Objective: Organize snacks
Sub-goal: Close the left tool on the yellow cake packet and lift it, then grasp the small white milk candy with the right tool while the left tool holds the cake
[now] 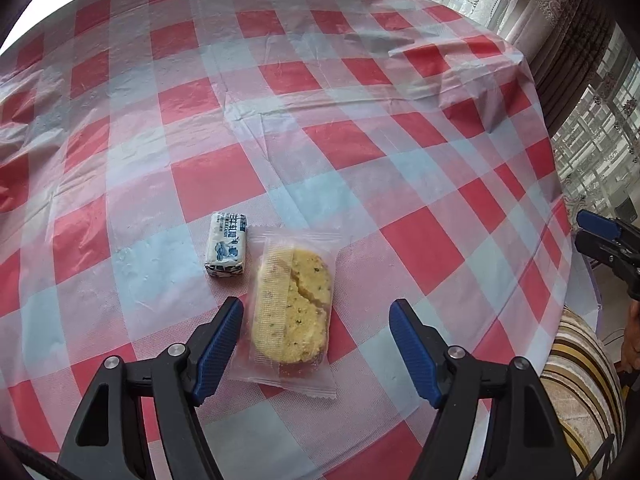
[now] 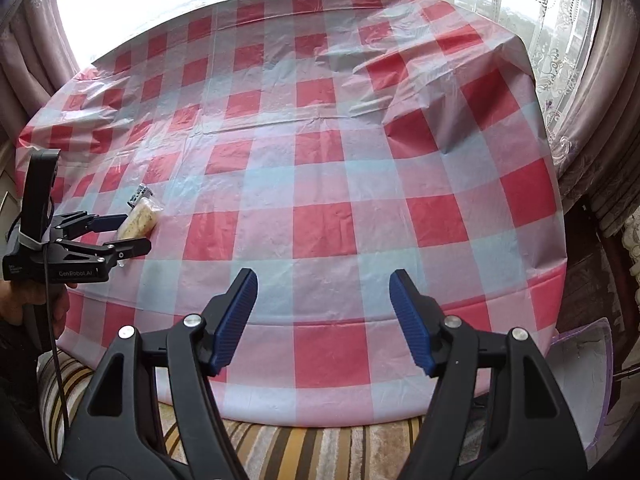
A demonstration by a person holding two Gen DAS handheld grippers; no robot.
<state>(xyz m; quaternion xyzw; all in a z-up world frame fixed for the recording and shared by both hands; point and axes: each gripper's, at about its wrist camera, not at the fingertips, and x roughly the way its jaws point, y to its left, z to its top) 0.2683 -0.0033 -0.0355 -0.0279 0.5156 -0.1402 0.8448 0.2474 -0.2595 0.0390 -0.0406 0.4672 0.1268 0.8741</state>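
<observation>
A table under a red-and-white checked cloth [image 1: 320, 128] is seen, with lace curtains [image 2: 560, 40] behind. The left gripper [image 1: 316, 320] is held open, the clear-wrapped biscuit [image 1: 294, 308] lying between its fingers, untouched. A blue-and-white candy [image 1: 227, 246] is set just beyond the left finger; the right gripper [image 2: 323, 300] is spread empty.

Checked table [image 1: 320, 92], wrapped biscuit [image 1: 294, 306], small candy [image 1: 227, 246]
</observation>
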